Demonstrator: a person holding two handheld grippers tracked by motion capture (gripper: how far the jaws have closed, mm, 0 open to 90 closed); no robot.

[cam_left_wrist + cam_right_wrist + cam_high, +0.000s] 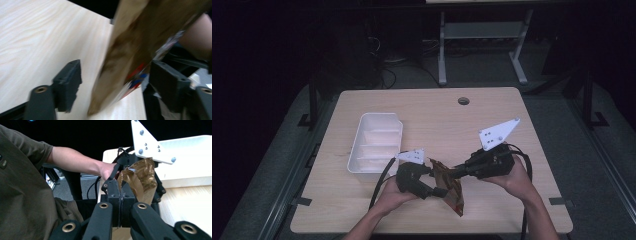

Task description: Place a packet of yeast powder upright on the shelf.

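Near the table's [492, 102] front edge, the right gripper [455, 173] is clenched on the top edge of a brown snack packet [447, 185]. The left gripper [432, 191] has its jaws spread wide around the same packet. A white tray [362, 145] sits just left.

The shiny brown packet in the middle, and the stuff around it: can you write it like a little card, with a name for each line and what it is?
packet: brown and gold crinkly snack packet, held up off the table
right gripper: jaws shut on the packet's edge
left gripper: jaws open, one on each side of the packet, not pinching it
tray: white tray with dividers, to the left of the grippers, looks empty
table: light wooden top with a small round hole near the far edge
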